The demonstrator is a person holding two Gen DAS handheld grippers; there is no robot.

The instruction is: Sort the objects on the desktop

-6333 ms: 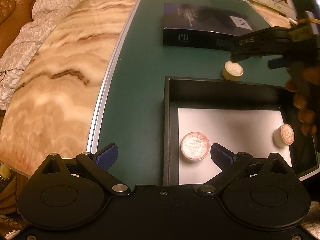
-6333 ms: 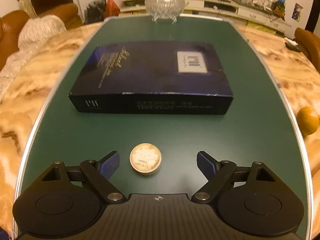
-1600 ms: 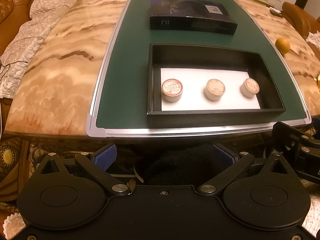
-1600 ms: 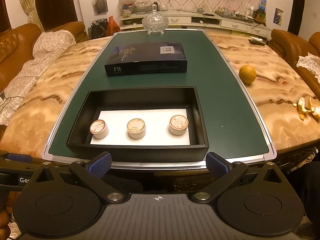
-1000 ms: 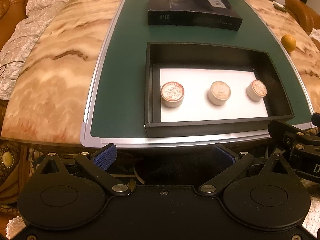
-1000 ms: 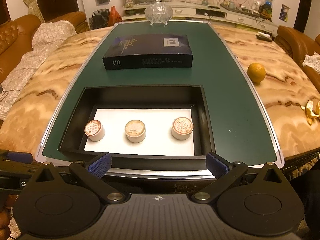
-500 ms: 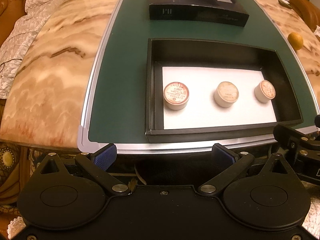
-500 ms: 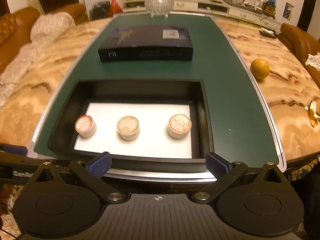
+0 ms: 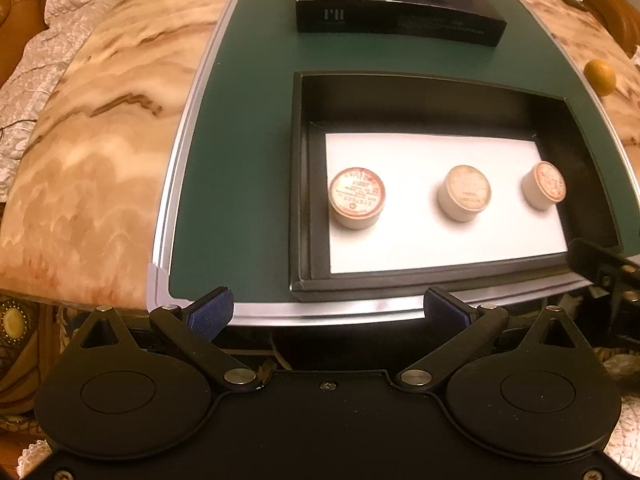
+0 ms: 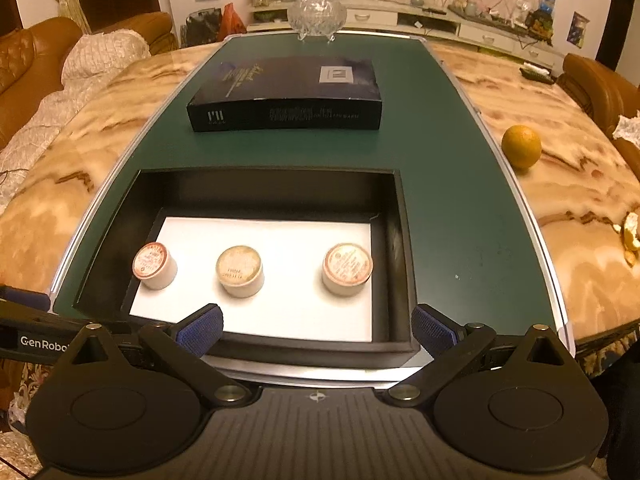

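An open black box (image 9: 298, 184) (image 10: 402, 240) with a white floor sits at the near edge of the green mat. Three small round tubs stand in it in a row: left tub (image 9: 357, 198) (image 10: 153, 265), middle tub (image 9: 464, 193) (image 10: 240, 271), right tub (image 9: 544, 185) (image 10: 347, 269). My left gripper (image 9: 327, 314) is open and empty, just before the box's near wall. My right gripper (image 10: 317, 328) is open and empty over the box's near wall. Part of the right gripper (image 9: 604, 272) shows at the left wrist view's right edge.
A dark blue box lid (image 9: 396, 20) (image 10: 286, 94) lies on the green mat (image 10: 452, 208) behind the open box. A glass bowl (image 10: 317, 12) stands at the mat's far end. An orange (image 10: 521, 152) and orange peel (image 10: 631, 236) lie on the marble table to the right.
Both grippers have moved forward toward the table's near edge and the box. All three tubs stay in the box. Several seconds ago one tub still lay on the mat.
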